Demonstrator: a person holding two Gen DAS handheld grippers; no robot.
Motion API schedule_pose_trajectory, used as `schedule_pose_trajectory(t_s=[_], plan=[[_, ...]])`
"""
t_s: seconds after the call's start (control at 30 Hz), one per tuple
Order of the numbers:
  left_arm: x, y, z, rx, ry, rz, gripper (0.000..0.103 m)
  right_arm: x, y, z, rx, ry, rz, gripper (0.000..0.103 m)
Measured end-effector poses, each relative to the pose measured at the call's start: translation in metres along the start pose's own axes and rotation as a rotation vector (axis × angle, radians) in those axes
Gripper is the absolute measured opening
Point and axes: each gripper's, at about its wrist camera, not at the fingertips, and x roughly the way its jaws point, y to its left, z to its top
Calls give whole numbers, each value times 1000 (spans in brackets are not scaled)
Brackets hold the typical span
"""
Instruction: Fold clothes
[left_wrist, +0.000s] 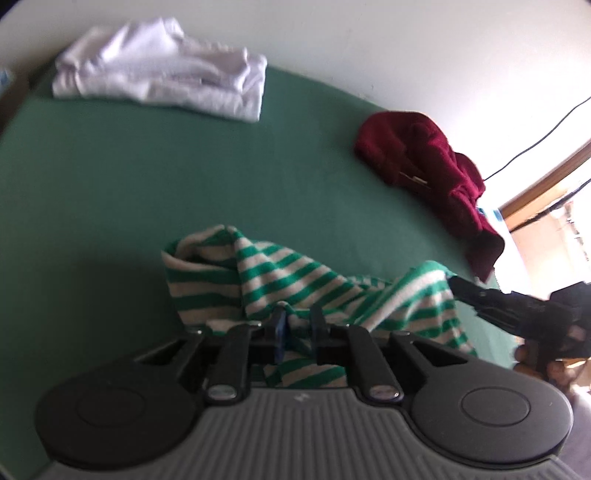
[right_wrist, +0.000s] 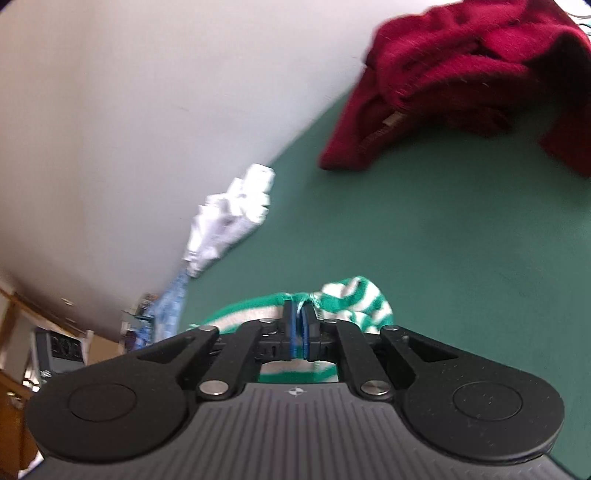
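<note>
Gripping striped garment (left_wrist: 295, 280): left tongs (left_wrist: 298, 321), right tongs (right_wrist: 300, 317).

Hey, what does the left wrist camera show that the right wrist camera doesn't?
Only the left wrist view shows the right tool from outside, pinching a corner of the striped garment, with the cloth stretched between the two tools. Only the right wrist view shows blue patterned fabric at the bed's edge and furniture beyond. Both show the green bed cover, the folded white garment, the crumpled maroon garment, and a tool closed on striped cloth, including the left tool.
</note>
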Motion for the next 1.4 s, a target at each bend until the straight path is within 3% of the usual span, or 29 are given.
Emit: schedule_pose_trajectory(t_s=[0.03, 0.1, 0.2, 0.37, 0.53, 0.57, 0.6, 0.7, 0.73, 0.77, 0.8, 0.87, 0.97, 1.03, 1.2, 1.3, 1.33, 1.4], plan=[[-7, 3, -1, -5, -5, -31, 23, -3, -2, 0, 6, -8, -9, 15], [-35, 6, -7, 26, -58, -57, 59, -25, 3, -3, -13, -39, -3, 41], [-80, 0, -33, 122, -134, -20, 77, -62, 16, -17, -102, -37, 15, 46], [-80, -25, -90, 222, -88, 19, 78, -69, 36, -73, -315, 86, -90, 49], [-42, -58, -115, 370, -115, 116, 79, -57, 50, -100, -469, 72, -116, 48], [-35, -61, -116, 388, -124, 151, 75, -57, 50, -99, -476, 76, -107, 48], [-30, -61, -115, 397, -127, 176, 61, -56, 51, -97, -483, 80, -99, 48], [-30, -49, -107, 354, -135, 135, 29, -53, 52, -91, -503, 91, -74, 42], [-31, -46, -105, 342, -141, 119, 21, -53, 53, -89, -510, 95, -66, 37], [-36, -45, -104, 339, -149, 108, 13, -52, 53, -87, -517, 98, -58, 19], [-44, -45, -104, 338, -161, 99, 9, -51, 54, -85, -524, 102, -49, 10], [-60, -42, -101, 340, -175, 75, 3, -49, 54, -81, -537, 110, -33, 8], [-88, -36, -101, 365, -193, 36, 3, -49, 56, -74, -557, 127, -4, 8], [-88, -31, -102, 378, -165, 35, 3, -54, 57, -62, -574, 188, 19, 7], [-46, -16, -127, 405, -18, 74, 2, -33, 45, -62, -665, 322, -97, 6], [-49, -9, -130, 398, -7, 116, 0, -27, 38, -61, -651, 334, -116, 6], [-55, -7, -130, 408, -5, 146, 0, -29, 39, -59, -646, 330, -123, 9], [-71, -3, -131, 425, 0, 205, 0, -39, 42, -56, -645, 299, -155, 29]])
